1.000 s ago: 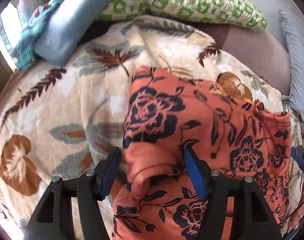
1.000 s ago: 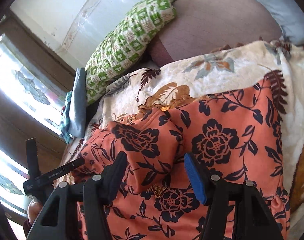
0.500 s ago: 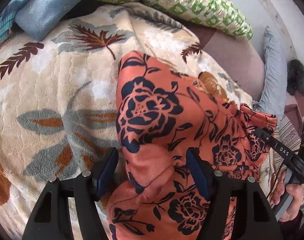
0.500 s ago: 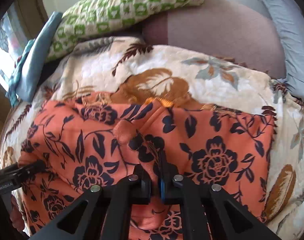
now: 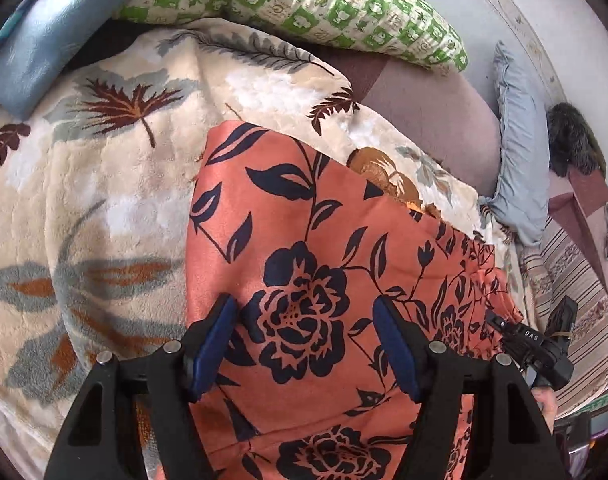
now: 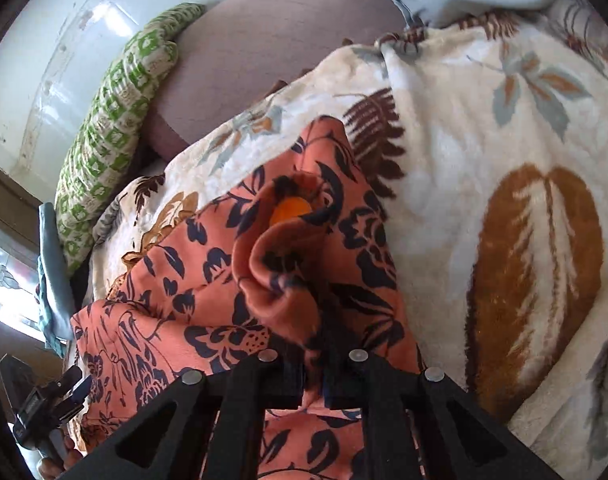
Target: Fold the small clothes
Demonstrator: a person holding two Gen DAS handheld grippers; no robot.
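An orange garment with dark blue flowers (image 5: 304, 220) lies spread on a leaf-patterned blanket (image 5: 103, 200). My left gripper (image 5: 304, 304) hovers over its near part with both blue pads wide apart, and the cloth lies flat between them. In the right wrist view the garment (image 6: 175, 308) is bunched into a raised fold. My right gripper (image 6: 314, 380) is shut on that fold at the garment's right edge. The right gripper's body (image 5: 532, 344) shows at the far right of the left wrist view. The left gripper's body (image 6: 51, 400) shows at the lower left of the right wrist view.
A green-checked pillow (image 5: 304, 0) and a folded blue cloth (image 5: 43, 32) lie at the back of the bed. A mauve cushion (image 5: 424, 96) and a pale blue pillow (image 5: 520, 140) sit at the back right. Striped fabric (image 5: 576, 292) lies past the blanket's right edge.
My right gripper closed on the garment's edge, rolled and moved right, lifting a bunched fold. The fold that stood between my left pads has gone flat; that gripper stayed open.
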